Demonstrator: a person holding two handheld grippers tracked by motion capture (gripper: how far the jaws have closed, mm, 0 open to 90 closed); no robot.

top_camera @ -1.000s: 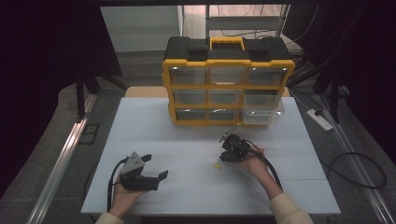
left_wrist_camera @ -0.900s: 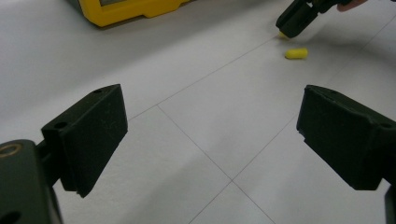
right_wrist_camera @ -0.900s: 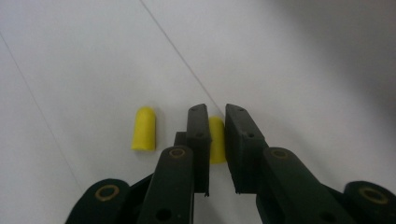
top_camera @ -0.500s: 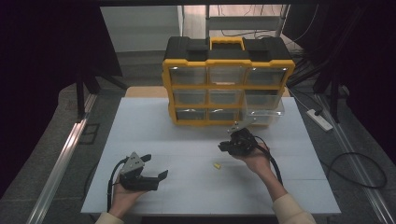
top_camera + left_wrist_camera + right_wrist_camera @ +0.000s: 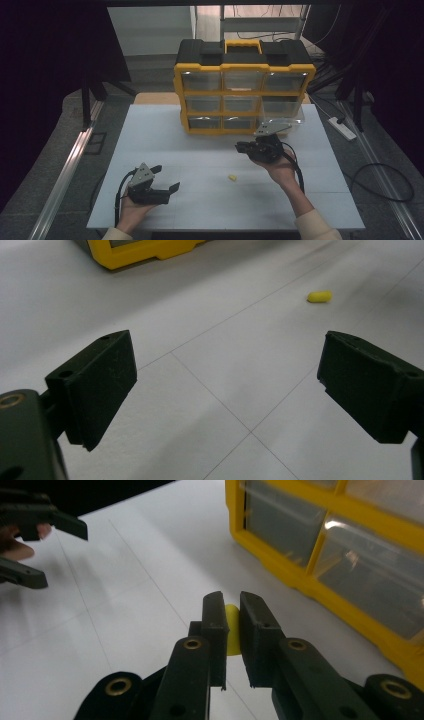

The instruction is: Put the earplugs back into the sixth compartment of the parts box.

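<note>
From above, the right tool hangs near the yellow organizer, the left tool gapes wide toward a loose yellow piece, and the right tool's jaws pinch a yellow piece, probably bound for the pulled-out drawer.

I can read no text, label, brand, number or sign on any surface in these views.

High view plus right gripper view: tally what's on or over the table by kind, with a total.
Small yellow pieces: 2, one on the table, one clamped in the right gripper
Yellow-and-black drawer organizer: 1
Clear drawer pulled out beside the organizer: 1
Grippers: 2, left, right
Total: 6
</note>
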